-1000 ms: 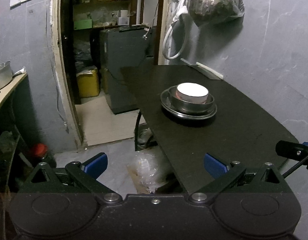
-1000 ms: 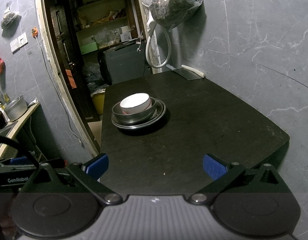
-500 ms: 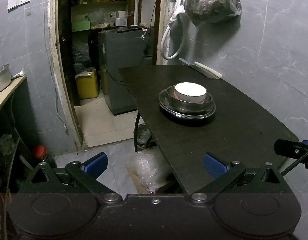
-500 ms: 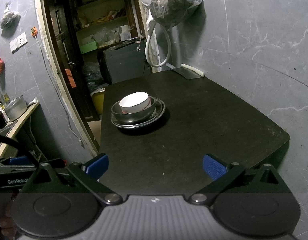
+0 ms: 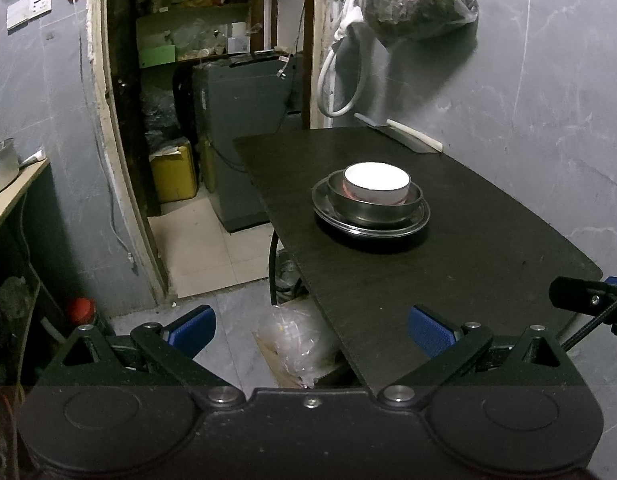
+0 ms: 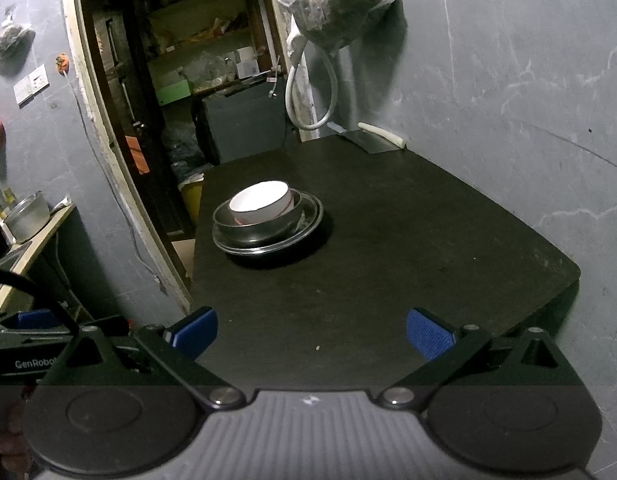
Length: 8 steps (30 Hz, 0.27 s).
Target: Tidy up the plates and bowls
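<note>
1. Left wrist view: left hand-held gripper (image 5: 310, 326) spread wide, nothing between its blue pads, held off the near-left edge of the black table (image 5: 488, 248), over the floor.
2. Right wrist view: right hand-held gripper (image 6: 311, 330) also spread, empty, above the near part of the table.
3. Stack sits mid-table, well apart from both grippers: white bowl (image 6: 260, 202) nested in steel bowl (image 6: 260, 228), which rests on steel plate (image 6: 308, 224).
4. Cleaver (image 6: 368, 140) lies at the far table edge against the wall.
</note>
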Tool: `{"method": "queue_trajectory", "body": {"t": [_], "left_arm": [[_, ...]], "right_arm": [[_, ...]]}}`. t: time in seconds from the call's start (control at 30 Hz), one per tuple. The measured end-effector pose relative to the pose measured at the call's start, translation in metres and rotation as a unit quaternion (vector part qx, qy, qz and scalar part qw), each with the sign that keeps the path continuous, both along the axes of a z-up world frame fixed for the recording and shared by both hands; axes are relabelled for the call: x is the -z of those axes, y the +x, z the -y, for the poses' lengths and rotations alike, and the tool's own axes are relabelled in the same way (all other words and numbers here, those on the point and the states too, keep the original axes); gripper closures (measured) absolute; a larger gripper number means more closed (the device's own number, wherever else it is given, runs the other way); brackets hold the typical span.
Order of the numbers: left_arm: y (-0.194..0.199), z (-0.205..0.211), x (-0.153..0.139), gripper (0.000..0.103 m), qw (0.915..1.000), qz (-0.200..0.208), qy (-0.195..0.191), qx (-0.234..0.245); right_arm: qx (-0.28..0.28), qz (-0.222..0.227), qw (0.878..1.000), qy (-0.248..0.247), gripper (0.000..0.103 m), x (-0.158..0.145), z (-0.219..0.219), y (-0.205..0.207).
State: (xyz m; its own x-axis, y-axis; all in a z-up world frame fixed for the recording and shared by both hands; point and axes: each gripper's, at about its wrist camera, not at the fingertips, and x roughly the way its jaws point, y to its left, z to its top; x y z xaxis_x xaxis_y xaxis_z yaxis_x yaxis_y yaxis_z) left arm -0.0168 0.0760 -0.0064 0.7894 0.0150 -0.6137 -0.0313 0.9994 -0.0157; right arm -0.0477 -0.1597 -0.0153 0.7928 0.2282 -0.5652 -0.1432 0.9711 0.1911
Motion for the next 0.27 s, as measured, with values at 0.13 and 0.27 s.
{"method": "queue_trajectory", "body": {"t": [0.13, 0.27], "left_arm": [[0.005, 0.003, 0.002, 0.001, 1.0000, -0.004, 0.003, 0.003], [0.015, 0.007, 0.005, 0.001, 0.9999, -0.011, 0.006, 0.007]], "right_arm": [[0.002, -0.006, 1.000, 0.002, 0.000, 0.003, 0.002, 0.005], [0.003, -0.012, 1.000, 0.004, 0.000, 0.007, 0.006, 0.013]]}}
